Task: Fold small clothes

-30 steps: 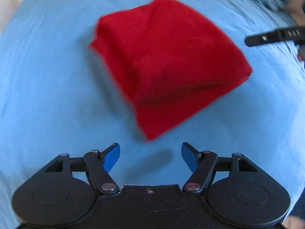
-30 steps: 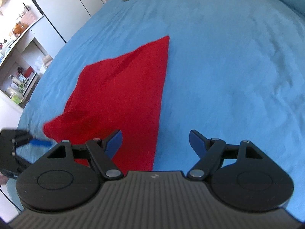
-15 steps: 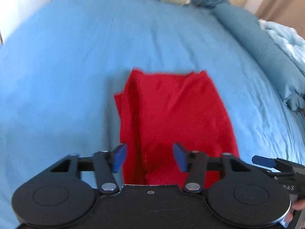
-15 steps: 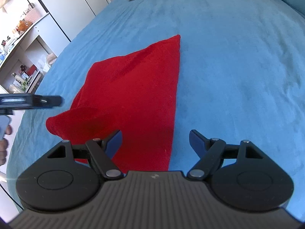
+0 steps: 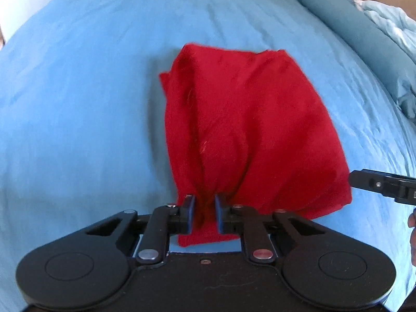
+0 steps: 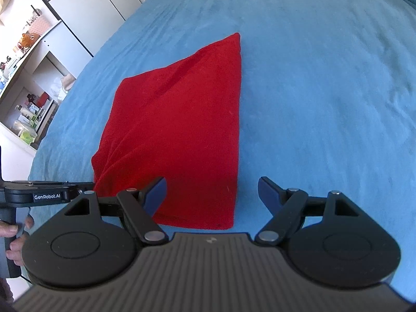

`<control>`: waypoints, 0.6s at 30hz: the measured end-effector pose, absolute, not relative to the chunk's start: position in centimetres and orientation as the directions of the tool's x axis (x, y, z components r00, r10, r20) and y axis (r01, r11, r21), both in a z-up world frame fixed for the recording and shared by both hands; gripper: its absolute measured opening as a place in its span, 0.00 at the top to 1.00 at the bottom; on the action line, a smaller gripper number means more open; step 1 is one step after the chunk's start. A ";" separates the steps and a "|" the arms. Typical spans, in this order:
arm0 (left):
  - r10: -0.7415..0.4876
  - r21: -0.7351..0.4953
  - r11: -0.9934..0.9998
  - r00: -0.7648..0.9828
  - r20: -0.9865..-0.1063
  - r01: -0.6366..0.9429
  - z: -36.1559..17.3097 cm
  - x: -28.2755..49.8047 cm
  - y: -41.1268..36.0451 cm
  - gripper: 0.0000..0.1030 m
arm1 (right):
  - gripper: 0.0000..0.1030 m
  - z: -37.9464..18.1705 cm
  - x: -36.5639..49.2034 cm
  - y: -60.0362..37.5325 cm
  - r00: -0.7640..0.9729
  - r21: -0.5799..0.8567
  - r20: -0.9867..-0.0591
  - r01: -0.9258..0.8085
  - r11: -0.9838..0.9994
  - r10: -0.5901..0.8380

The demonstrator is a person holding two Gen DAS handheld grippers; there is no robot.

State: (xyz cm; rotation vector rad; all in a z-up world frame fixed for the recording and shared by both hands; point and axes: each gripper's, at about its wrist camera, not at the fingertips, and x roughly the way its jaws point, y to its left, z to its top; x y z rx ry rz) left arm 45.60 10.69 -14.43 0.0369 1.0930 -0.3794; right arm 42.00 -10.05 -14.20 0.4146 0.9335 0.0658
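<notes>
Cloth point(image 5: 244, 130), red, folded, flat on blue bed point(image 5: 78, 104), far edge toward the pillows. Left of bed in right wrist view: white shelves point(image 6: 31, 98) crowded with small items, too small to tell apart. Left gripper point(image 5: 204, 210) at cloth's near left corner, jaws just closed in, blue pads point(image 5: 189, 213) pinching a bunched ridge of red fabric, creases fanning out from the pinch. Hand point(image 6: 15, 236) wrapped round its handle, seen at frame edge. Right gripper point(image 6: 212, 195) over cloth's near right corner, jaws spread wide, nothing gripped; left finger above red fabric, right finger above bare bed, cloth edge between them. Teal bolster point(image 5: 364, 44) and pale rumpled duvet point(image 5: 390, 18) along bed's right side
</notes>
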 end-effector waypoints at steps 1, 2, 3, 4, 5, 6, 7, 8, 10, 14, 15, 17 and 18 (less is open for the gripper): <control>-0.278 -0.138 0.933 0.423 -0.862 0.332 -13.8 45.5 10.4 0.82 | 0.10 -14.1 42.0 -10.1 0.600 0.371 -0.766 0.119 0.921 0.231; -0.282 -0.126 0.930 0.447 -0.849 0.346 -13.3 45.5 10.2 0.82 | 0.10 -14.2 42.0 -10.1 0.600 0.370 -0.766 0.117 0.922 0.231; -0.289 -0.124 0.927 0.465 -0.837 0.354 -12.9 45.7 9.9 0.82 | 0.10 -14.2 42.0 -10.1 0.602 0.368 -0.765 0.116 0.923 0.229; -0.294 -0.124 0.926 0.477 -0.828 0.356 -12.6 45.9 9.8 0.82 | 0.10 -14.1 42.1 -10.1 0.603 0.367 -0.764 0.115 0.923 0.228; -0.296 -0.124 0.927 0.485 -0.823 0.354 -12.3 46.1 9.7 0.82 | 0.10 -14.1 42.1 -10.1 0.605 0.368 -0.763 0.115 0.923 0.228; -0.297 -0.127 0.928 0.487 -0.822 0.351 -12.2 46.4 9.6 0.80 | 0.10 -14.1 42.1 -10.1 0.607 0.369 -0.761 0.116 0.922 0.228; -0.299 -0.135 0.929 0.482 -0.824 0.344 -12.3 46.8 9.6 0.79 | 0.10 -14.1 42.1 -10.1 0.610 0.371 -0.759 0.116 0.921 0.228; -0.296 -0.140 0.931 0.473 -0.830 0.337 -12.6 47.2 9.5 0.79 | 0.10 -14.1 42.0 -10.1 0.612 0.371 -0.758 0.117 0.921 0.228; -0.272 -0.133 0.938 0.442 -0.854 0.321 -13.3 48.0 9.3 0.79 | 0.10 -14.2 42.0 -10.0 0.613 0.373 -0.757 0.118 0.920 0.228; -0.272 -0.150 0.942 0.423 -0.864 0.300 -13.8 48.7 9.3 0.67 | 0.10 -14.2 41.8 -10.1 0.613 0.382 -0.754 0.121 0.916 0.234; -0.275 -0.154 0.942 0.423 -0.863 0.297 -13.8 48.8 9.3 0.64 | 0.10 -14.1 41.8 -10.1 0.614 0.384 -0.753 0.121 0.915 0.235; -0.277 -0.158 0.941 0.412 -0.868 0.299 -13.8 49.0 9.2 0.63 | 0.10 -14.1 41.7 -10.2 0.615 0.387 -0.752 0.121 0.914 0.237; -0.278 -0.161 0.940 0.406 -0.870 0.301 -13.9 49.2 9.1 0.65 | 0.10 -14.1 41.8 -10.3 0.613 0.389 -0.753 0.121 0.913 0.239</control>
